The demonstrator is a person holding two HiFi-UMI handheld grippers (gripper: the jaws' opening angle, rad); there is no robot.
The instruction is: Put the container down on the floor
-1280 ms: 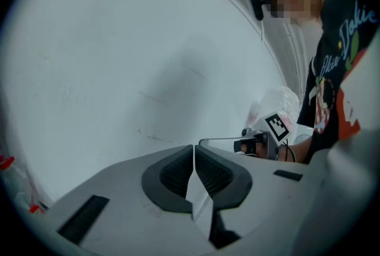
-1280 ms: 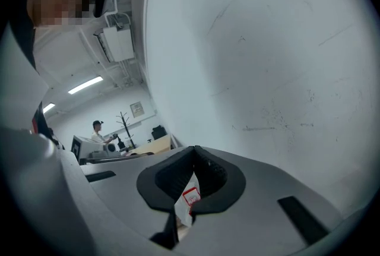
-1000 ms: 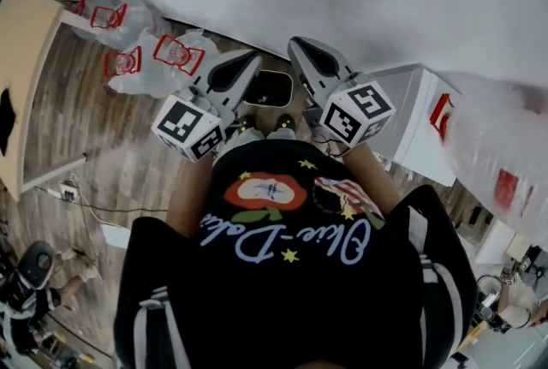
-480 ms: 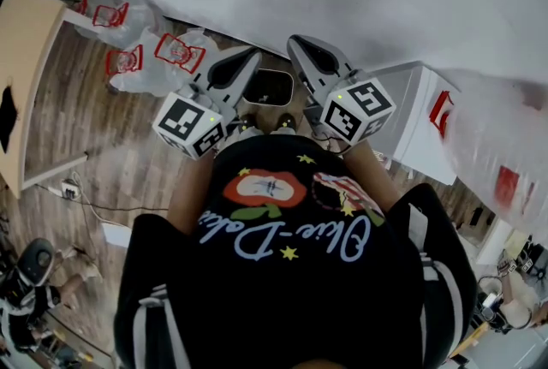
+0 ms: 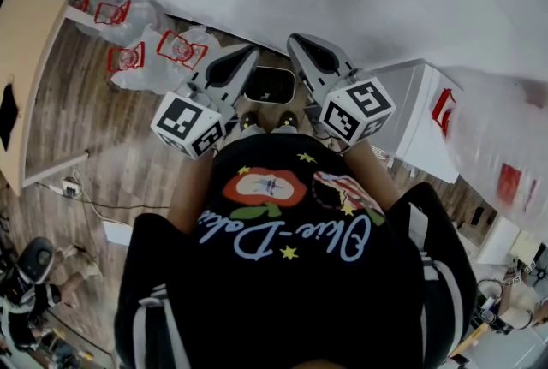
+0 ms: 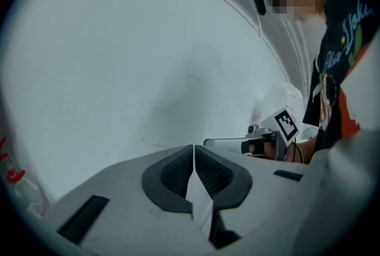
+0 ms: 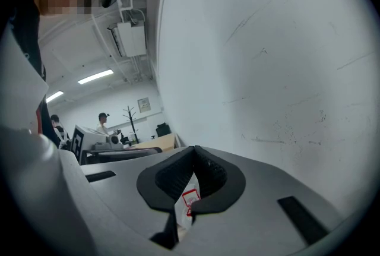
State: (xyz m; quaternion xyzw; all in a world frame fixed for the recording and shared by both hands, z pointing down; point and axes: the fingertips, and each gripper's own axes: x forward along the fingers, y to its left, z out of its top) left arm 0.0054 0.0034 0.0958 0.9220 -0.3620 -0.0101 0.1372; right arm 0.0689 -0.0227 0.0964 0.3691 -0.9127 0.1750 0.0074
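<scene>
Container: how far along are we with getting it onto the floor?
Looks done: the dark container appears to sit on the wood floor by the person's shoes. In hand: nothing; left hand-held gripper and right hand-held gripper are shut, level above it. Remaining: nothing visible.

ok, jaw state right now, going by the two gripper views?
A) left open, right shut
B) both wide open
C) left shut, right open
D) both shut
D: on the left gripper and the right gripper alike, the dark ribbed pads meet along a thin line with no gap between them.
</scene>
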